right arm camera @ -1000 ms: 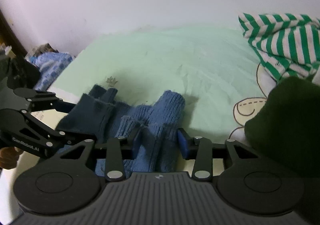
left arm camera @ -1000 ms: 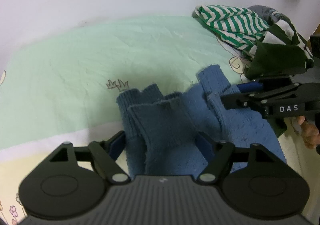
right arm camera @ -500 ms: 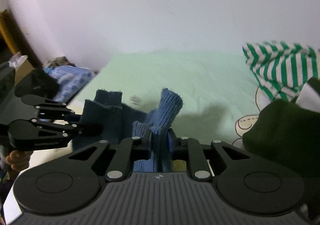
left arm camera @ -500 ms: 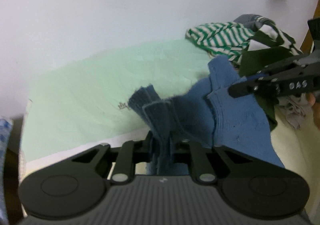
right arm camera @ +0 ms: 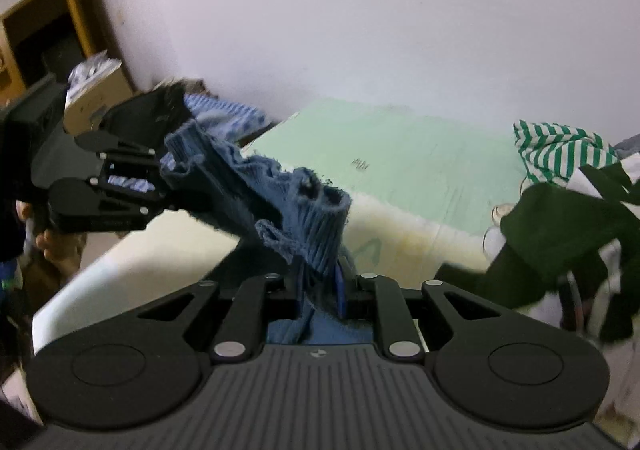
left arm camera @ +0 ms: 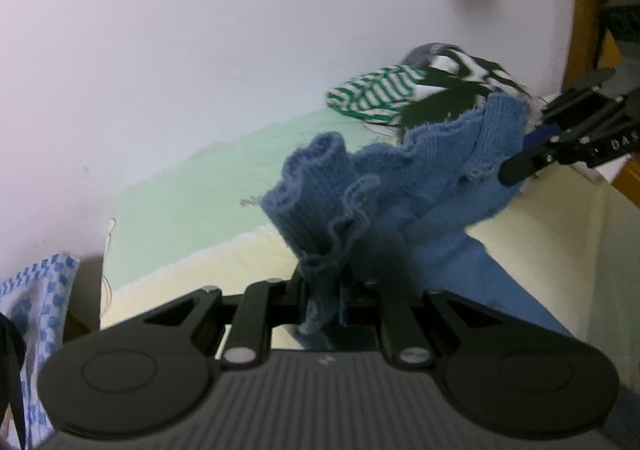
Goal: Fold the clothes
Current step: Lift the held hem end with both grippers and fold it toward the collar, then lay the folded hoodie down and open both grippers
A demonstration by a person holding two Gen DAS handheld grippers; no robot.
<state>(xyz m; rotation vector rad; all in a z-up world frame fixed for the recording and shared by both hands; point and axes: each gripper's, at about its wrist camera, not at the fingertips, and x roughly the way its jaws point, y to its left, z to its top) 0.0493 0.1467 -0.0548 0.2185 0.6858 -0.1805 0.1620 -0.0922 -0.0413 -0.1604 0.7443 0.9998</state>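
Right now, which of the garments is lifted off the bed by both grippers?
The blue knitted garment. The left gripper and the right gripper each pinch its edge, while the green striped garment lies on the bed.

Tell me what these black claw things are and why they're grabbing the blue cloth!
They are hand-held grippers, like big tweezers. A person holds one in each hand, and each has a camera looking out along its two fingers. So one picture is seen from the left gripper and the other from the right gripper.

Both have just squeezed shut on the same blue knit garment, each pinching one end, so it hangs in the air between them. In each picture you can also see the other gripper out at the side, pinching the far end.

Below is a bed with a pale green and cream sheet. On it lies a pile of clothes, one with green and white stripes. The job is folding clothes.
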